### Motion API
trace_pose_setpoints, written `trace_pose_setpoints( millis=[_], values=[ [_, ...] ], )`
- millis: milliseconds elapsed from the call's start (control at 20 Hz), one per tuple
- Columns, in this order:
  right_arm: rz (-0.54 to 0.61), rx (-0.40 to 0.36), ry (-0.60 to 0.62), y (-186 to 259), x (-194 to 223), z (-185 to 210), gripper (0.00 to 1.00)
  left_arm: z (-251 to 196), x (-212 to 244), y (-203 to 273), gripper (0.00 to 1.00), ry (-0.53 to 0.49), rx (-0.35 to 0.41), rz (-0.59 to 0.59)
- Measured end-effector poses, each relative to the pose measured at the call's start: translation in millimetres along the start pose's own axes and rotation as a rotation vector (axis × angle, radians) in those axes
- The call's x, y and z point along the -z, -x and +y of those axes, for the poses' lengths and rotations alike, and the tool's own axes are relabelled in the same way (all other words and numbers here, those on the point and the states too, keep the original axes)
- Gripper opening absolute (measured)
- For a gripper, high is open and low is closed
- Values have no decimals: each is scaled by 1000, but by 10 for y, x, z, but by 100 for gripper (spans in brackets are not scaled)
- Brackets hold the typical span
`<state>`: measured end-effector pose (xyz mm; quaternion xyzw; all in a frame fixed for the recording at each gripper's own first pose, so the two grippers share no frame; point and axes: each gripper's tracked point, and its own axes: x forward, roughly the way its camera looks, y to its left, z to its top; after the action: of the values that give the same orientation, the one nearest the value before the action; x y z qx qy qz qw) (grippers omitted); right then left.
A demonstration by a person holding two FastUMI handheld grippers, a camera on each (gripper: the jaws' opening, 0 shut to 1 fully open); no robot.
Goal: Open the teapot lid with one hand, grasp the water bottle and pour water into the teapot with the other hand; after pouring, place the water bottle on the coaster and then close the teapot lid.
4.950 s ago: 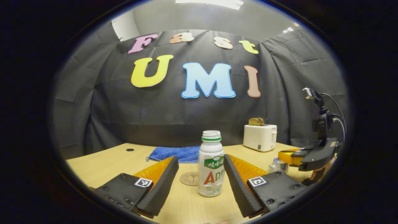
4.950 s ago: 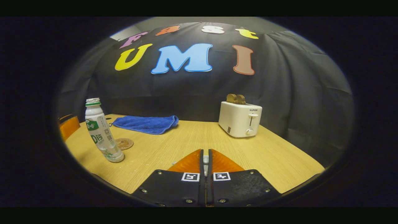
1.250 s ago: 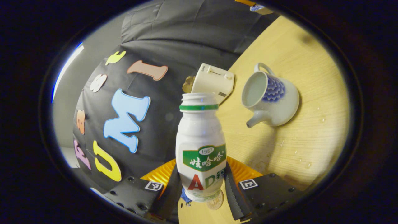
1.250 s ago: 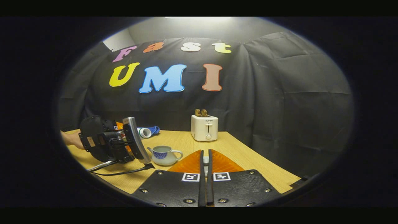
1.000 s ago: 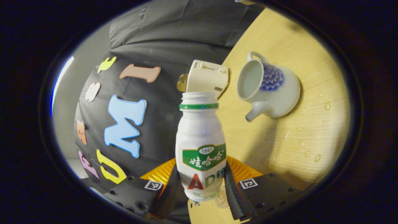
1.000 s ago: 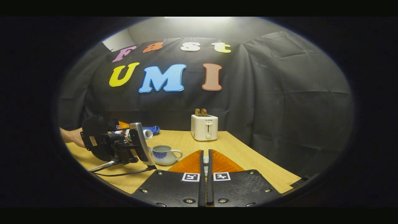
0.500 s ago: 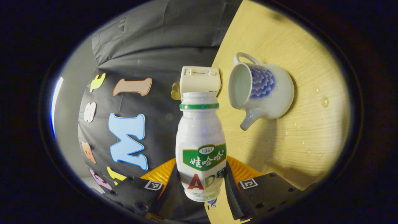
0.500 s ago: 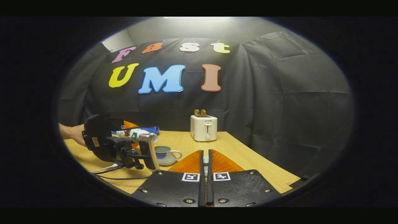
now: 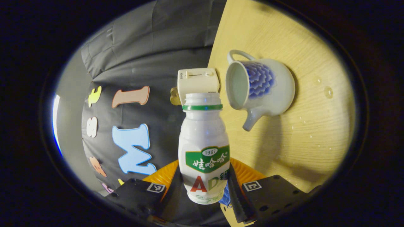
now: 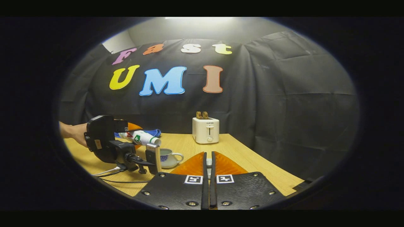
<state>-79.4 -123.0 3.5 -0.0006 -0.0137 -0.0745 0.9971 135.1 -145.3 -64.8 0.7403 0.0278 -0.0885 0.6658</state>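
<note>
My left gripper [image 9: 204, 178] is shut on the white water bottle [image 9: 203, 142], which has a green neck ring and no cap. The bottle lies almost level, its mouth close beside the rim of the open white-and-blue teapot [image 9: 268, 91]. In the right gripper view the tipped bottle [image 10: 142, 137] hangs just above the teapot [image 10: 169, 159], held by a hand [image 10: 71, 132]. My right gripper [image 10: 208, 157] stays to the teapot's right, above the table, shut on a small white piece that looks like the teapot lid [image 10: 207, 162], mostly hidden by the fingers.
A white toaster [image 10: 205, 130] with bread in it stands at the back of the wooden table [image 10: 240, 154]. A blue cloth [image 10: 154, 132] lies behind the bottle. Water drops [image 9: 328, 92] dot the table beside the teapot.
The left gripper has tipped the bottle further over and brought its mouth nearer the teapot's opening. The right gripper has stayed put and shut.
</note>
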Motion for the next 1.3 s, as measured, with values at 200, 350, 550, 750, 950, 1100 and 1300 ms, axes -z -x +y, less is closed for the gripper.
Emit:
trace_pose_setpoints(
  millis=[200,350,550,750,950,1100,1300],
  values=[
    [1,-4,0,5,0,8,2,55,-43,-4,80,-30,0,-8],
    [-5,-2,2,13,-22,7,1,45,-12,-17,80,-86,-1,4],
    [1,-3,2,1,-5,0,1,104,-34,-12,80,-109,-16,-2],
    [2,-5,3,4,-11,8,1,141,-20,-1,80,-131,-29,2],
    [1,-6,4,13,-23,19,2,169,-27,3,75,-153,-40,-1],
    [1,-7,4,7,-12,17,1,168,-14,4,80,-160,-44,-1],
    [2,-10,5,14,-12,14,1,178,6,19,75,-185,-46,3]
  ],
)
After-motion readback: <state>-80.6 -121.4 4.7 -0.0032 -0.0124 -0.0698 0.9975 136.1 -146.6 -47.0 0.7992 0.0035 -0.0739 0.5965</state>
